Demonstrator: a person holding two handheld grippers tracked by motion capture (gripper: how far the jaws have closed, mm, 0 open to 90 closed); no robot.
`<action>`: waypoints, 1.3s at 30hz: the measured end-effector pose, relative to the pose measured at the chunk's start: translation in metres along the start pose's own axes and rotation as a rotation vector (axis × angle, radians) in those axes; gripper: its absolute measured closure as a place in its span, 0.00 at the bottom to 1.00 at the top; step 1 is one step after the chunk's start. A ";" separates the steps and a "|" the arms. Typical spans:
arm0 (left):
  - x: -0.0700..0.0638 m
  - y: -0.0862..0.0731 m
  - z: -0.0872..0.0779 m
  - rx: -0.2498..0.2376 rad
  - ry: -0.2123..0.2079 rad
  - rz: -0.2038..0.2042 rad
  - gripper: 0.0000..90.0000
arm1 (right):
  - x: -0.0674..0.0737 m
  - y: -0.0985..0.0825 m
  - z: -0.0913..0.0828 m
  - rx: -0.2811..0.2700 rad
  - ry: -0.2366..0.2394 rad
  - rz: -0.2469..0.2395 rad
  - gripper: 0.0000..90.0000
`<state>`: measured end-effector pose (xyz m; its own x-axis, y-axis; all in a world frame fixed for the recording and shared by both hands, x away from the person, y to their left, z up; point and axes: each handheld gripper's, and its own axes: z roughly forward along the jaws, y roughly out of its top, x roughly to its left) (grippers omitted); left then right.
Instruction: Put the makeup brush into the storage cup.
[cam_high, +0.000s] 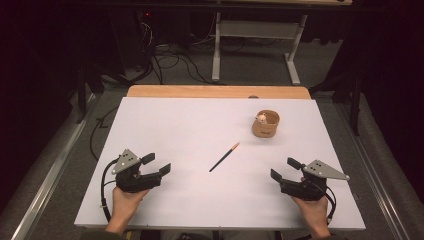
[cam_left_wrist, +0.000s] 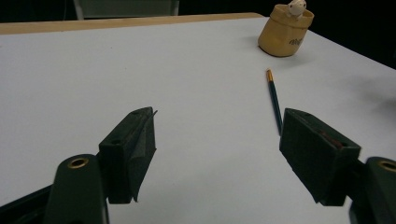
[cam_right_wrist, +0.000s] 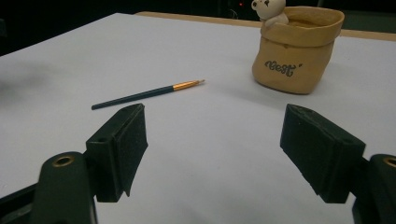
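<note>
Near the middle of the white table (cam_high: 165, 125) lies a thin paintbrush (cam_high: 224, 157), dark in the handle with an orange-gold band toward its tip. It lies flat at a slant, its dark end toward the near edge and its tip toward the far right corner. Nothing touches it.

Toward the far right corner stands a tan pot (cam_high: 265, 124) shaped like a paper bag with a rolled rim. It stands upright, with dark lettering on its side; the right gripper view shows the lettering but it is too small to read with certainty. A small white bear figure (cam_right_wrist: 269, 10) sits at the pot's rim. The pot and the paintbrush are apart.

By the near left corner, the left gripper (cam_high: 159, 164) is held in a hand (cam_high: 125, 202) just above or on the table; which, I cannot tell. Its jaws are spread wide with nothing between them, pointing toward the paintbrush.

By the near right corner, the right gripper (cam_high: 284, 169) is held in the other hand (cam_high: 314, 212). Its jaws are likewise spread apart and hold nothing. Each gripper carries a grey three-cornered plate on top.

Beyond the far edge of the white surface, a strip of wooden tabletop (cam_high: 218, 91) shows.
</note>
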<state>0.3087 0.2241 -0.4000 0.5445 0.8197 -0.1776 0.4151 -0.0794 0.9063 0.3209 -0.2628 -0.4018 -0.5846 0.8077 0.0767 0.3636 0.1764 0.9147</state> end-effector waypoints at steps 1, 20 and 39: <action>0.000 0.000 0.000 -0.001 0.000 -0.002 0.30 | 0.000 0.000 0.000 0.001 0.001 0.003 0.27; -0.006 0.013 0.005 -0.006 -0.012 0.034 0.30 | -0.001 0.000 0.001 0.006 -0.003 -0.005 0.27; -0.010 0.027 0.020 0.005 -0.054 0.020 0.29 | -0.002 0.001 0.000 -0.015 0.007 0.006 0.27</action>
<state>0.3291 0.2024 -0.3811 0.5909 0.7864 -0.1797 0.4073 -0.0985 0.9080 0.3217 -0.2641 -0.4012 -0.5876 0.8047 0.0851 0.3566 0.1632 0.9199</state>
